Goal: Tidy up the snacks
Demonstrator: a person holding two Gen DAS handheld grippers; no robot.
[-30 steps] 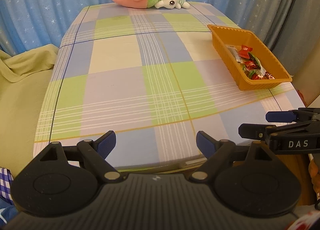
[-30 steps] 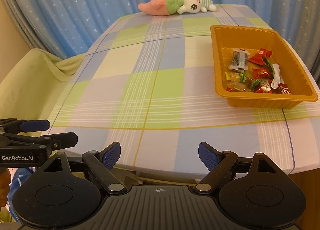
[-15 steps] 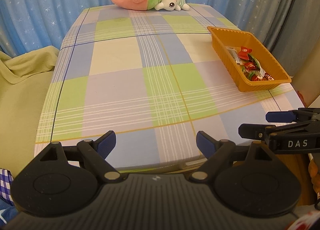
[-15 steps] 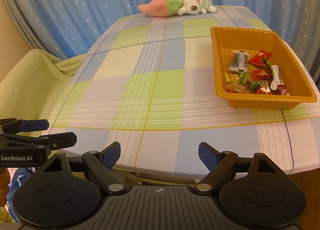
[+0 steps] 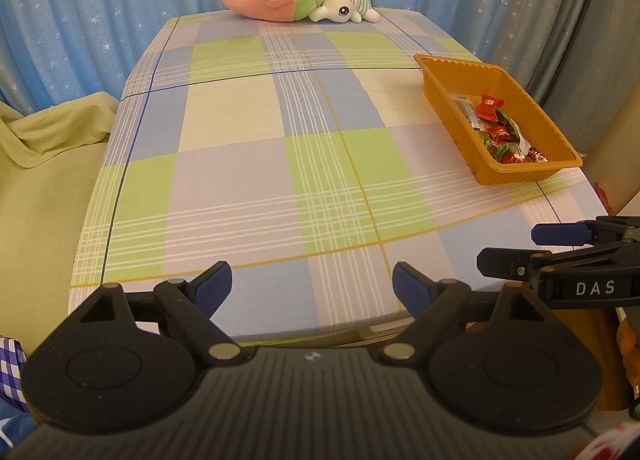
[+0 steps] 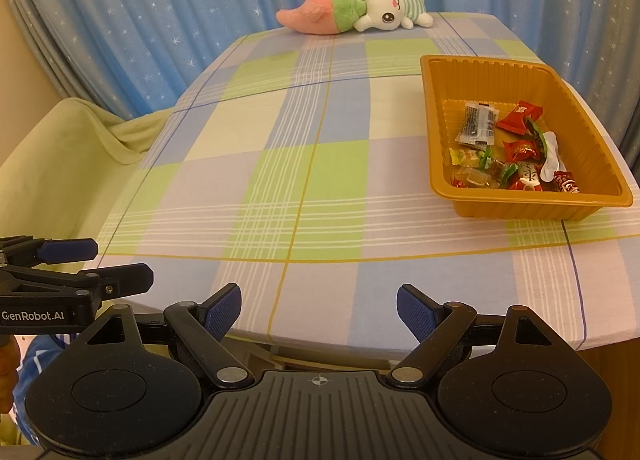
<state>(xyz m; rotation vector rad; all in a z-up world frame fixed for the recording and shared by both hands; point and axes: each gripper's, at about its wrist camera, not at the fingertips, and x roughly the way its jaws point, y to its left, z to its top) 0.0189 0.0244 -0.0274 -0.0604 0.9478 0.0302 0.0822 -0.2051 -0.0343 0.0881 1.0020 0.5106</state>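
Note:
An orange tray (image 6: pixel 440 132) stands at the right side of the checked tablecloth and holds several wrapped snacks (image 6: pixel 516 150); it also shows in the left wrist view (image 5: pixel 452 108) with the snacks (image 5: pixel 500 128) inside. My left gripper (image 5: pixel 312 286) is open and empty, just above the table's near edge. My right gripper (image 6: pixel 319 306) is open and empty at the same near edge, well short of the tray. Each gripper shows side-on in the other's view: the right one (image 5: pixel 508 246), the left one (image 6: pixel 122 266).
A plush rabbit in a pink carrot (image 6: pixel 352 12) lies at the far edge of the table (image 6: pixel 280 164). Blue starred curtains hang behind. A green cloth-covered seat (image 5: pixel 44 180) stands to the left. A wooden cabinet side is below right.
Both grippers have drawn back and risen slightly, so the table and tray look a little farther off. Both stay open and empty.

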